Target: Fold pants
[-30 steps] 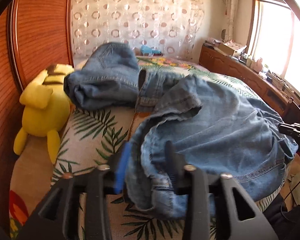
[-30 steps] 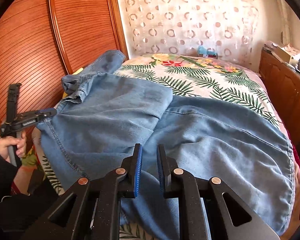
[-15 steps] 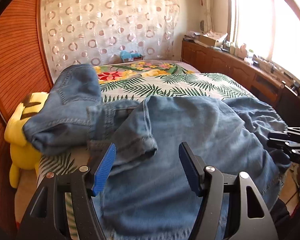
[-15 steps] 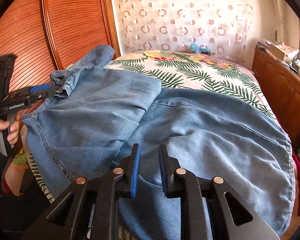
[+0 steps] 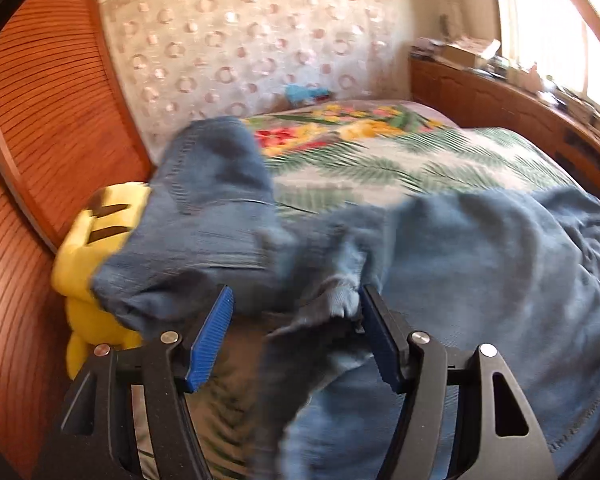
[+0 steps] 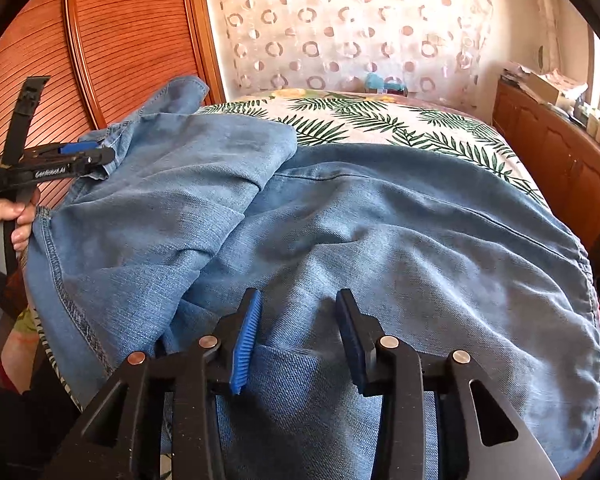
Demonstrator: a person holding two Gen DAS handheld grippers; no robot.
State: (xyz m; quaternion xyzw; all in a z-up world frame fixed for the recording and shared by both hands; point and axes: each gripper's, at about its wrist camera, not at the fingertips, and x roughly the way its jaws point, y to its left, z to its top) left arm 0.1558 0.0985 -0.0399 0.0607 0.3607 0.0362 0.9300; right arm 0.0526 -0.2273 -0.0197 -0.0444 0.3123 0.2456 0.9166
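The pants [image 6: 340, 220] lie spread on the bed [image 6: 400, 124]; a plush toy [image 5: 88, 264] sits at their left, against the wooden wall [image 5: 40, 120].

Daylit room, one view sharp and one smeared

Strong daylight came through the window [image 5: 548, 20] at the upper right, which was blown out to white glare in the left wrist view. That view was motion-blurred throughout, the pants [image 5: 480, 280] and the bedspread [image 5: 380, 160] smeared. The right wrist view was crisp, evenly lit, with soft shadows in the denim folds. Both pictures bulged with fisheye distortion, straight edges bowed, and the corners fell to black.
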